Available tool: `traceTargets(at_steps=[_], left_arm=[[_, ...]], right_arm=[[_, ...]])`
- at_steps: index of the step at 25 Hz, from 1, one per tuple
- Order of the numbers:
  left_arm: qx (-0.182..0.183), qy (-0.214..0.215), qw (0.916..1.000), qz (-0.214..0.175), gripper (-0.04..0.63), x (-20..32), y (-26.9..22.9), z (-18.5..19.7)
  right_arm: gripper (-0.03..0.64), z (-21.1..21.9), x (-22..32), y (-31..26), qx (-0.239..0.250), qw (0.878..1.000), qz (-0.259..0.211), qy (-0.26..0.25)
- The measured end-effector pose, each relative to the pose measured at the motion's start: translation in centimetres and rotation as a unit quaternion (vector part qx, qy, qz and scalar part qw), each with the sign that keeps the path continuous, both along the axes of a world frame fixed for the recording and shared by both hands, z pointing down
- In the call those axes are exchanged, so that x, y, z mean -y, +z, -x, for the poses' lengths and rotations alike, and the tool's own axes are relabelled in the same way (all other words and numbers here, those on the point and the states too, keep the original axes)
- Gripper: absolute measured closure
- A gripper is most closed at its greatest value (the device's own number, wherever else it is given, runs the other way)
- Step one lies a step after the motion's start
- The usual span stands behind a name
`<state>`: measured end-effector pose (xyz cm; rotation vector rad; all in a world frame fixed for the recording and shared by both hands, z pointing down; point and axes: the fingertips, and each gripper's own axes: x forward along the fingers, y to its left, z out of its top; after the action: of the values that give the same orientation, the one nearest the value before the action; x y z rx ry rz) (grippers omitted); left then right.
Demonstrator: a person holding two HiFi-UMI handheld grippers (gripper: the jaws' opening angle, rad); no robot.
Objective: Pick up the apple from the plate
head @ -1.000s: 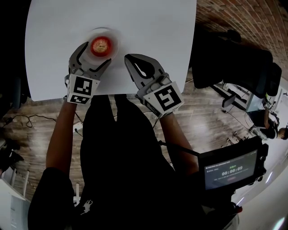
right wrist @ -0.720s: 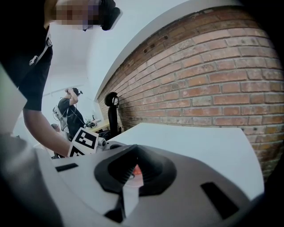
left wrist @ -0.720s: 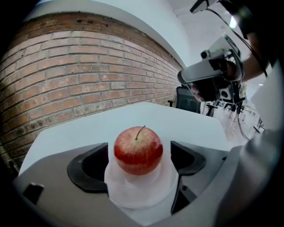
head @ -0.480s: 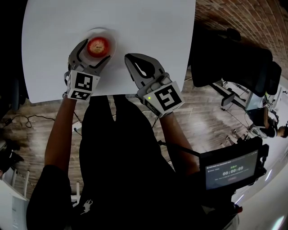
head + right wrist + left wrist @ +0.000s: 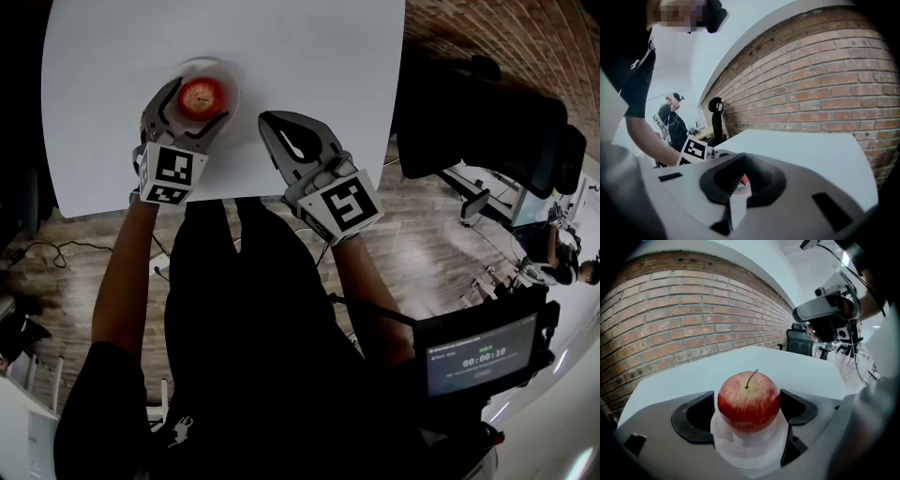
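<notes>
A red apple [image 5: 201, 95] with its stem up sits on a small white plate [image 5: 228, 77] on the white table [image 5: 309, 56]. My left gripper [image 5: 199, 101] is open, and its two dark jaws stand on either side of the apple. In the left gripper view the apple [image 5: 749, 401] fills the gap between the pads [image 5: 696, 416], still resting on the plate [image 5: 745, 448]. My right gripper [image 5: 272, 120] is shut and empty, just right of the plate above the table's near edge. Through its jaws [image 5: 736, 185] a sliver of red apple [image 5: 744, 179] shows.
The table's near edge [image 5: 234, 192] runs just under both grippers. A brick wall [image 5: 670, 324] stands behind the table. Black office chairs [image 5: 487, 122] and a screen device [image 5: 483, 352] are to the right. Another person [image 5: 668, 122] stands far off.
My left gripper has moved forward, so its jaws now reach round the apple's sides instead of stopping short of it. The right gripper has stayed put.
</notes>
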<state>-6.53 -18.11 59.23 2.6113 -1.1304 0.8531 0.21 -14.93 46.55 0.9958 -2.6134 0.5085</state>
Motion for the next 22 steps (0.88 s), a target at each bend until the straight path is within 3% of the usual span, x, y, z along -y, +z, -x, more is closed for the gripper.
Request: traceTargets(at_steps=[22], left_arm=[[-0.011, 0.012, 0.9999, 0.000, 0.186, 1.2, 0.1, -1.1]], right_arm=[[0.614, -0.8, 0.0, 0.1, -0.005, 1.000, 0.001, 0.014]])
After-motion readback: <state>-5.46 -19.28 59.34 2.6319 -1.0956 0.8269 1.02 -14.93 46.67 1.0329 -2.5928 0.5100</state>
